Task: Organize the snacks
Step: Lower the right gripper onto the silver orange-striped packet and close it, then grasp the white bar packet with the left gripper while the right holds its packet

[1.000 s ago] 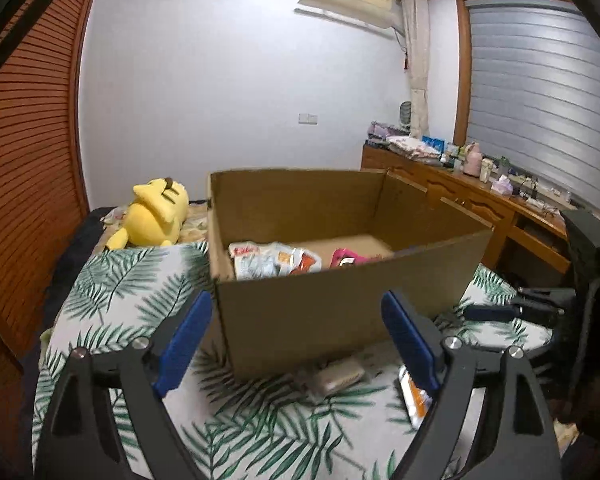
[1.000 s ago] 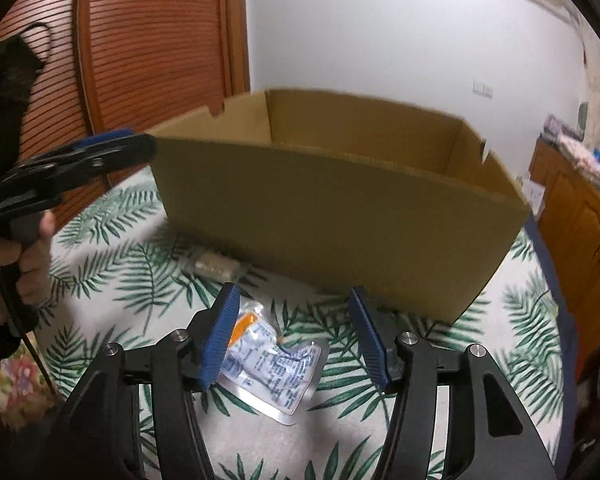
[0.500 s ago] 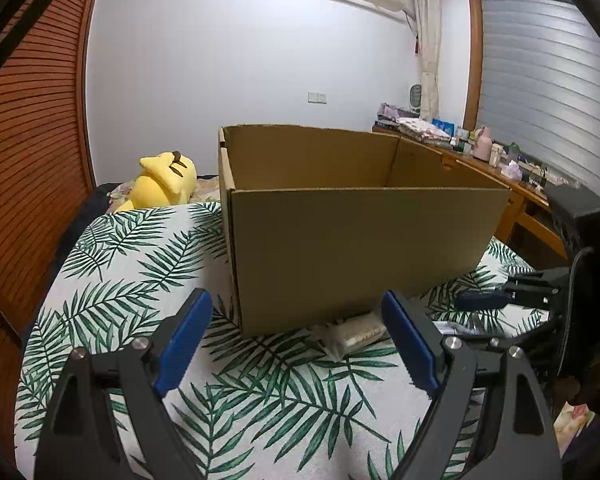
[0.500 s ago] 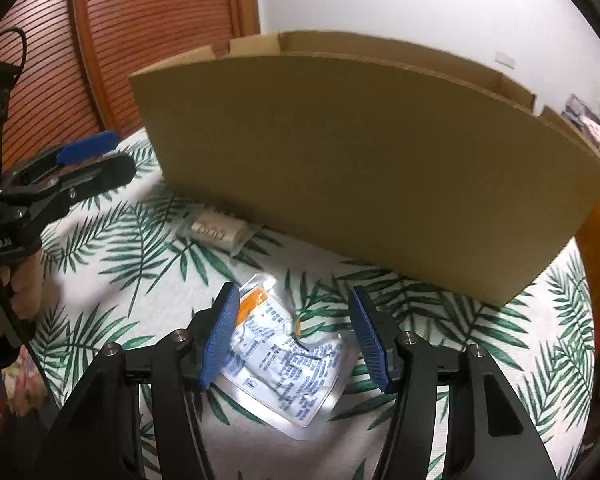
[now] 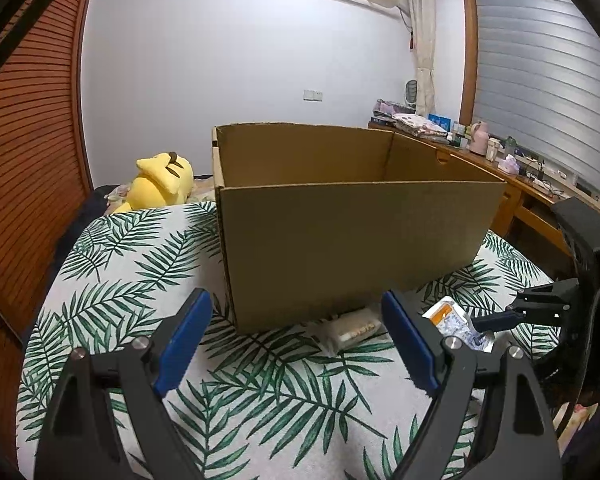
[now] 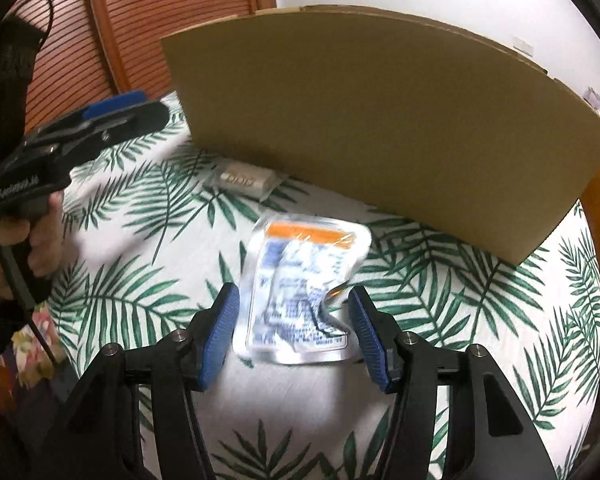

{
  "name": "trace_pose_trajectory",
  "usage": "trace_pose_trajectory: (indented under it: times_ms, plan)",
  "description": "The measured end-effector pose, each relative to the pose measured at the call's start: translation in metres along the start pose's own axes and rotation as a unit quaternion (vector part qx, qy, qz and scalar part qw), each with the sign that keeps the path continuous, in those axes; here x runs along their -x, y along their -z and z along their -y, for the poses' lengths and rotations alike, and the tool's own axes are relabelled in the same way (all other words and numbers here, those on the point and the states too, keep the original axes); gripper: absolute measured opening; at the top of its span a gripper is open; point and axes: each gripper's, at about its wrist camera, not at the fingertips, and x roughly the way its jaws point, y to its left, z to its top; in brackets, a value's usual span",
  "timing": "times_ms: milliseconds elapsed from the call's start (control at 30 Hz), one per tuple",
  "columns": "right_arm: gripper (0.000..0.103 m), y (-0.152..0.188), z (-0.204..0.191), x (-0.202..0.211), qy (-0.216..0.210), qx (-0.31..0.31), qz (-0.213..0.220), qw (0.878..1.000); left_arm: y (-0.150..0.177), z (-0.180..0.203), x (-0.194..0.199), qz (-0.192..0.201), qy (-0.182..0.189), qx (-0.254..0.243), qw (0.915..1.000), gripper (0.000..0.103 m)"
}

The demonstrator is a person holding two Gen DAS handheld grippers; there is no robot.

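Observation:
An open cardboard box (image 5: 352,240) stands on a leaf-print cloth (image 5: 140,280); its inside is hidden from here. A clear snack packet with an orange strip (image 6: 300,288) lies flat in front of the box. My right gripper (image 6: 296,336) is open, its blue pads on either side of the packet's near end, just above it. A small pale wrapped snack (image 6: 244,178) lies against the box's base; it also shows in the left wrist view (image 5: 354,330). My left gripper (image 5: 298,344) is open and empty, low over the cloth, facing the box. The right gripper also shows in the left wrist view (image 5: 496,320).
A yellow plush toy (image 5: 160,184) lies behind the box at the left. A wooden slatted door (image 5: 24,140) is on the left, and a wooden counter with clutter (image 5: 480,152) runs along the right wall. A black chair (image 5: 588,240) stands at the right edge.
Both grippers have dropped lower; the box's contents are no longer visible. My right gripper has moved forward and down so the orange-strip packet now lies between its open pads.

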Motion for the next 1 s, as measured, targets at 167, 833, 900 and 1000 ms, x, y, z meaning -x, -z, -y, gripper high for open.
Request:
trace_pose_trajectory:
  times_ms: [167,833,900,1000]
  plan:
    - [0.066,-0.003,-0.01,-0.008,0.026,0.013,0.001,1.0,0.001,0.006,-0.004,-0.012,0.003,-0.007,0.9999,0.087]
    - [0.057,0.023,0.012,0.011,0.057,-0.025,0.03,0.998,0.002,0.042,-0.026,-0.087,0.051,-0.045,0.9939,0.06]
    - [0.057,0.027,0.017,0.013,0.055,-0.029,0.041,0.997,0.001,0.047,-0.033,-0.094,0.05,-0.057,0.9927,0.059]
    - [0.057,0.028,0.016,0.013,0.059,-0.025,0.043,0.997,-0.001,0.053,-0.043,-0.104,0.054,-0.074,0.9903,0.052]
